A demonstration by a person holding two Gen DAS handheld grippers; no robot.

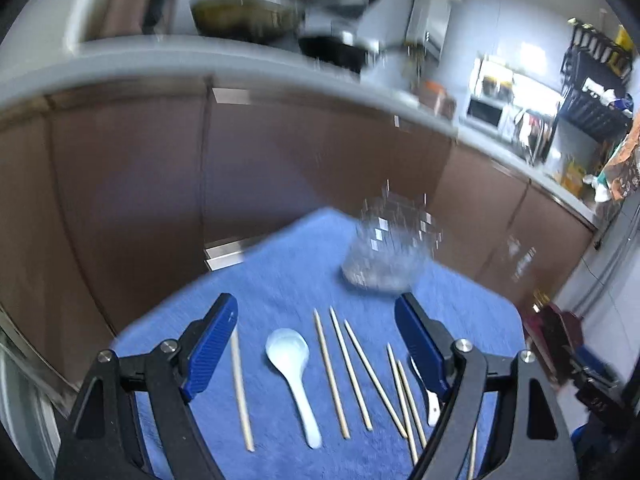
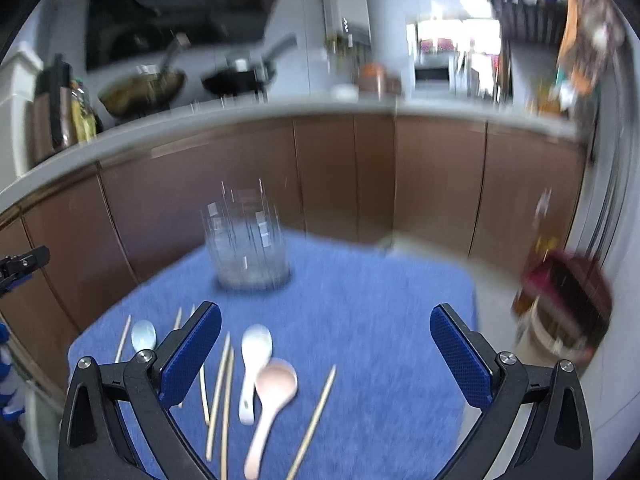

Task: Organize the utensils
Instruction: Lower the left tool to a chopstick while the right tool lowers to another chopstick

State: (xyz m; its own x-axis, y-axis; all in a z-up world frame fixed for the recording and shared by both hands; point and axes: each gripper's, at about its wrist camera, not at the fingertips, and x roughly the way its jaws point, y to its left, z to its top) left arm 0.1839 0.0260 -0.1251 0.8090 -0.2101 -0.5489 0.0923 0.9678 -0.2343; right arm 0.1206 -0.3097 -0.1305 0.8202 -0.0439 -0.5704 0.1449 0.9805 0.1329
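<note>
On a blue towel lie several wooden chopsticks and a pale blue spoon. A clear glass jar stands upright at the towel's far side. My left gripper hovers open above the spoon and chopsticks, touching nothing. In the right wrist view the towel carries a white spoon, a pink spoon, more chopsticks and the jar. My right gripper is open over them with nothing between its fingers.
Brown cabinet fronts under a grey counter run behind the towel. Pans sit on the stove. A dark red container stands off the towel's right edge. The other gripper's tip shows at the left.
</note>
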